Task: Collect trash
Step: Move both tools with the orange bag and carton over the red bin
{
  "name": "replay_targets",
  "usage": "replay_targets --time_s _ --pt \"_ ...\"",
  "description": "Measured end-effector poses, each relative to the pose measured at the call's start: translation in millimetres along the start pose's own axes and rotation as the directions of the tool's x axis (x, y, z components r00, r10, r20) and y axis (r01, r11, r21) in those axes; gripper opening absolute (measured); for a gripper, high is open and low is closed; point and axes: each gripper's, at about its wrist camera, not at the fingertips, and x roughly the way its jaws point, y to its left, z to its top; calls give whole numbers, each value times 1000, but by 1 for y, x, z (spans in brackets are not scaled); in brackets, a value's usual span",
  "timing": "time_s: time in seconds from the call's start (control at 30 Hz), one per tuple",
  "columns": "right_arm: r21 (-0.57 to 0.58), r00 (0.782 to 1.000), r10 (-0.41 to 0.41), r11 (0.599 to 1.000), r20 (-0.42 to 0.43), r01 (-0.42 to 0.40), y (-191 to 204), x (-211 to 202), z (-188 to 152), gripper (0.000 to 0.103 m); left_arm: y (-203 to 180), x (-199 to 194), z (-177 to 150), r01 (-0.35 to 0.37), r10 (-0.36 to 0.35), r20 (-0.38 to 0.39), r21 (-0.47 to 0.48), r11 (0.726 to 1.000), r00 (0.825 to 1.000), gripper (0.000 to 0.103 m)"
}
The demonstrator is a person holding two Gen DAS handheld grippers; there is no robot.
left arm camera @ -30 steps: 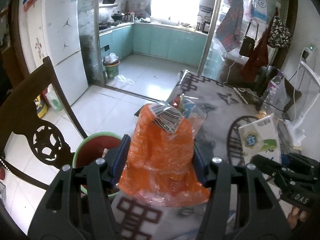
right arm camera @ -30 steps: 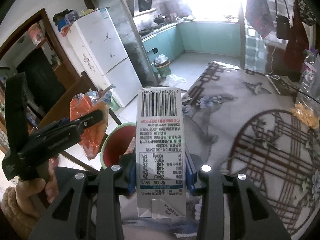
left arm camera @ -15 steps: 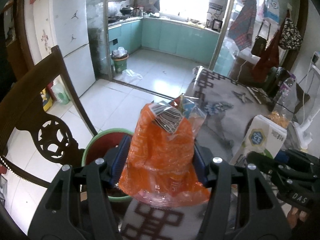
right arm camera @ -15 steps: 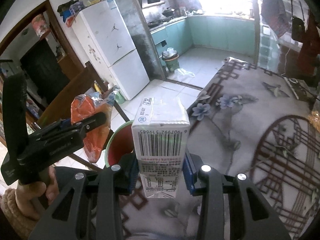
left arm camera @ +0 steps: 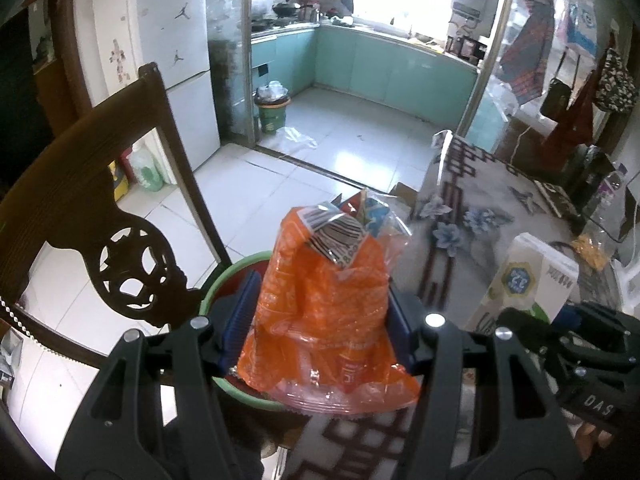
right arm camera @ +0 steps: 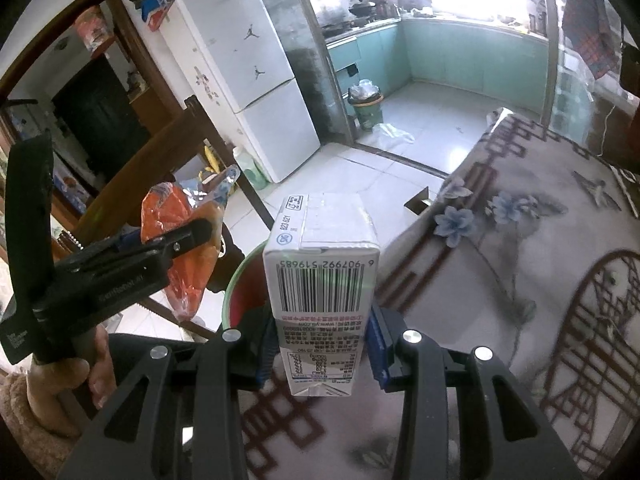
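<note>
The left gripper (left arm camera: 320, 320) has its jaws clamped on a crumpled orange wrapper (left arm camera: 324, 312), and the right gripper (right arm camera: 322, 346) has its jaws pinching a milk carton (right arm camera: 320, 280) low on its sides. Both pieces hang at the near left edge of the counter (right arm camera: 500, 280), beside the green-rimmed bin (left arm camera: 230, 276) on the floor below. The wrapper is light and broad, so released off-centre it would likely catch the rim or drift onto the tiles, and the tall carton could tip out.

Both hand-held grippers (left arm camera: 320, 320) (loaded) moved nearer the bin (right arm camera: 244, 280).
</note>
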Motion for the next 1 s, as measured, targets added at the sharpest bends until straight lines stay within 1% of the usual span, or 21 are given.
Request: replay_targets --time_s 0.47,1.0 --pt "-36 999 31 999 -31 -32 25 44 20 37 46 22 7 -56 54 -28 -67 996 998 56" --pt "-8 994 55 998 -98 -56 38 89 24 37 69 52 7 -72 67 -77 -71 995 995 56"
